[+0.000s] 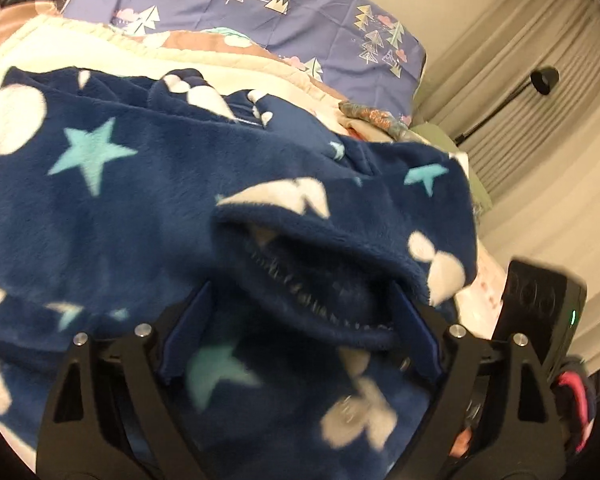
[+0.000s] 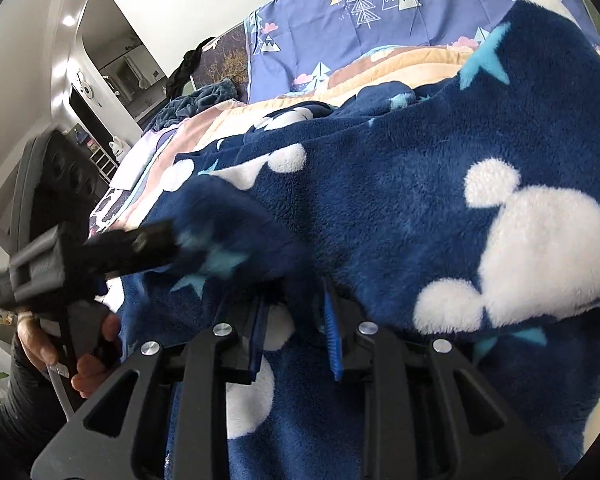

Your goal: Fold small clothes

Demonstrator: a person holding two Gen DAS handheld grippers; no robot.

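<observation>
Navy fleece garment with white mouse heads and teal stars (image 1: 148,208) partly folded — a fold laid over, unflattened; left gripper (image 1: 300,340) spread wide, gripping nothing; right gripper (image 2: 296,332) narrowly parted — fleece between, clamping uncertain.

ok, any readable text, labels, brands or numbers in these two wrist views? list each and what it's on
None readable in either view.
Navy fleece garment: only white mouse-head shapes and teal stars, no words.
Purple bedsheet: tree, mountain and cloud drawings, no words.
Shelf items in the room behind: too small and blurred to read.

One navy fleece garment (image 1: 148,200) (star-printed), two claws, one floor lamp (image 1: 540,80).
</observation>
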